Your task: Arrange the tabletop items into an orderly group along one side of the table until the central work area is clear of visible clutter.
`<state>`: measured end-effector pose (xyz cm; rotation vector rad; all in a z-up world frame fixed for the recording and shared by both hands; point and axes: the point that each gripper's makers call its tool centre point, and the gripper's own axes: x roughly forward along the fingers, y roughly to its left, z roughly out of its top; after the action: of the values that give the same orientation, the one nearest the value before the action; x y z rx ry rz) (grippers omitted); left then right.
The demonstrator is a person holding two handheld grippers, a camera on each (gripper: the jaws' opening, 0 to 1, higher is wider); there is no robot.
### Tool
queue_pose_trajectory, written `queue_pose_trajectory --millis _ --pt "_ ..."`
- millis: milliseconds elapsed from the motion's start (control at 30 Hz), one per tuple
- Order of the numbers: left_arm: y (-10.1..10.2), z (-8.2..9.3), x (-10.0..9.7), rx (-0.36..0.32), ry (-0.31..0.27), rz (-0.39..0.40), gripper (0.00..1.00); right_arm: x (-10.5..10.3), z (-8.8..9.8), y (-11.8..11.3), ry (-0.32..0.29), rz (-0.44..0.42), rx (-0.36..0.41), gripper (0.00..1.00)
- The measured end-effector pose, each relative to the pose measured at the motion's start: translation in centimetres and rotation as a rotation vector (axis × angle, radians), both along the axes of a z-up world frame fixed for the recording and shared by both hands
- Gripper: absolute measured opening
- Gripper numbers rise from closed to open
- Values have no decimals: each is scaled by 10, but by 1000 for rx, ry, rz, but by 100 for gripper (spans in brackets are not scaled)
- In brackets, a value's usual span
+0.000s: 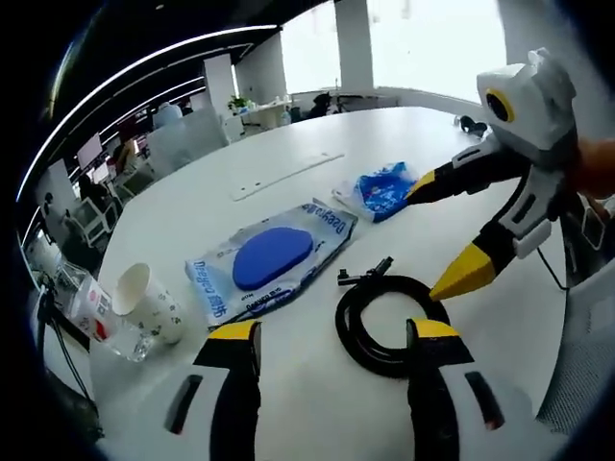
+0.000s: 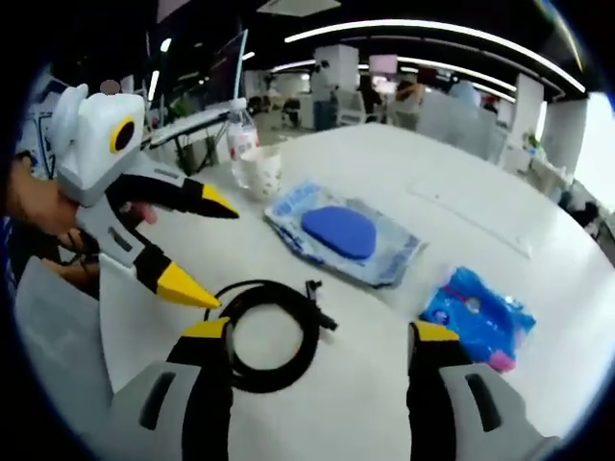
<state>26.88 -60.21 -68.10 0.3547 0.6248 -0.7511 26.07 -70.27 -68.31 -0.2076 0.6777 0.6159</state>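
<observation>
Two grippers over a white table (image 1: pixel 288 403), both with jaws spread wide and holding nothing. In the left gripper view the left gripper (image 1: pixel 332 331) has its yellow-tipped jaws rising from 6 o'clock; just past the tip of the right-hand jaw lies a coiled black cable (image 1: pixel 384 327), its plug end at 11 o'clock of the coil. The right gripper (image 1: pixel 442 235) enters from 3 o'clock, its lower tip just above the coil's edge; contact uncertain. At 9 o'clock a paper cup (image 1: pixel 149 303) lies tipped beside a clear bottle (image 1: pixel 91 312), possibly plastic. Beyond the cable, at 12 o'clock, a flat clear packet holding a blue oval pad (image 1: pixel 274 257); farther out toward 1 o'clock, a crumpled blue wrapper (image 1: pixel 384 190).

In the right gripper view the right gripper (image 2: pixel 322 331) straddles the cable (image 2: pixel 274 336), the left gripper (image 2: pixel 197 245) coming in from 9 o'clock, a hand (image 2: pixel 38 206) on its grip.
</observation>
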Motion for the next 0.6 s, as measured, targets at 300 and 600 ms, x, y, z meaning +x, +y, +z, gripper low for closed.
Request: queue_pose_trajectory --millis 300,600 --pt "6 16 0 -10 -37 -7 77 -1 18 -8 -57 -10 -3 81" --pt "6 19 -7 -26 -39 -9 93 -3 29 -4 -80 -24 13 94"
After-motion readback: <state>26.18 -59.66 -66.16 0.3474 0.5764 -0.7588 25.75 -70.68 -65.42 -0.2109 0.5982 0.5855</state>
